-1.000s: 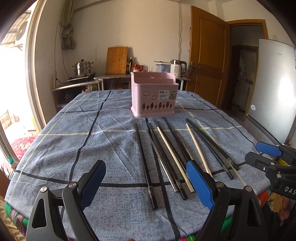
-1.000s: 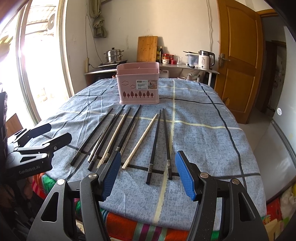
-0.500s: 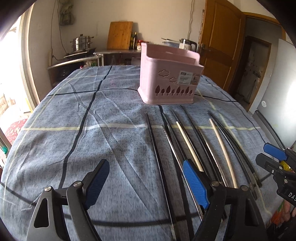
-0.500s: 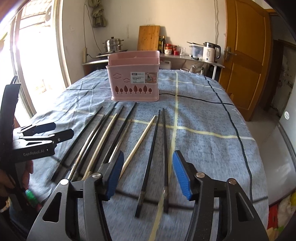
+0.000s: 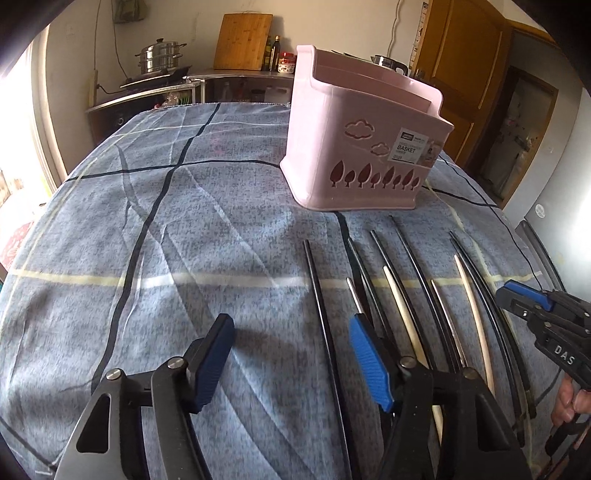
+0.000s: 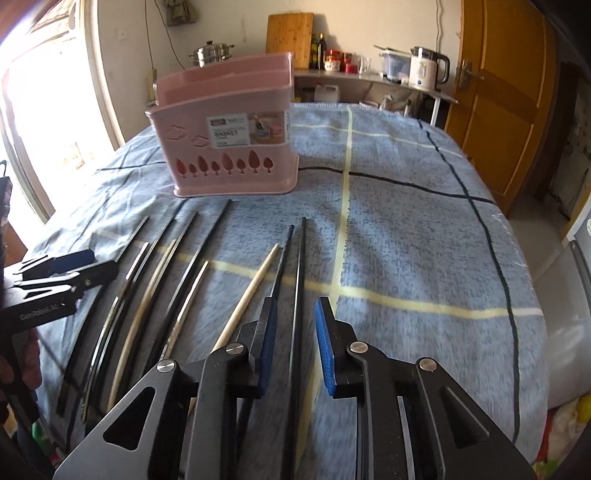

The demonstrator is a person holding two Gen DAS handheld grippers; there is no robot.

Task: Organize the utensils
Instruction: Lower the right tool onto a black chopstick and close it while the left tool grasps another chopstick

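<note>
Several chopsticks, black, pale wood and metal, lie side by side on the blue checked tablecloth (image 5: 166, 236). A pink utensil basket (image 5: 362, 147) stands upright beyond them; it also shows in the right wrist view (image 6: 229, 144). My left gripper (image 5: 291, 354) is open, low over the cloth, with the leftmost black chopstick (image 5: 321, 314) running between its fingers. My right gripper (image 6: 293, 339) is open, narrower, straddling the rightmost black chopstick (image 6: 301, 280), with another black chopstick (image 6: 282, 258) and a pale wooden one (image 6: 255, 284) just left.
Each gripper shows at the edge of the other's view: the right one (image 5: 546, 325), the left one (image 6: 55, 284). A counter with a steamer pot (image 5: 159, 59), cutting board (image 6: 290, 35) and kettle (image 6: 428, 68) stands behind the table. A wooden door (image 6: 506, 92) is right.
Both grippers have moved forward and down toward the chopsticks. The right gripper's fingers have narrowed around the rightmost black chopstick. The basket looms larger in both views.
</note>
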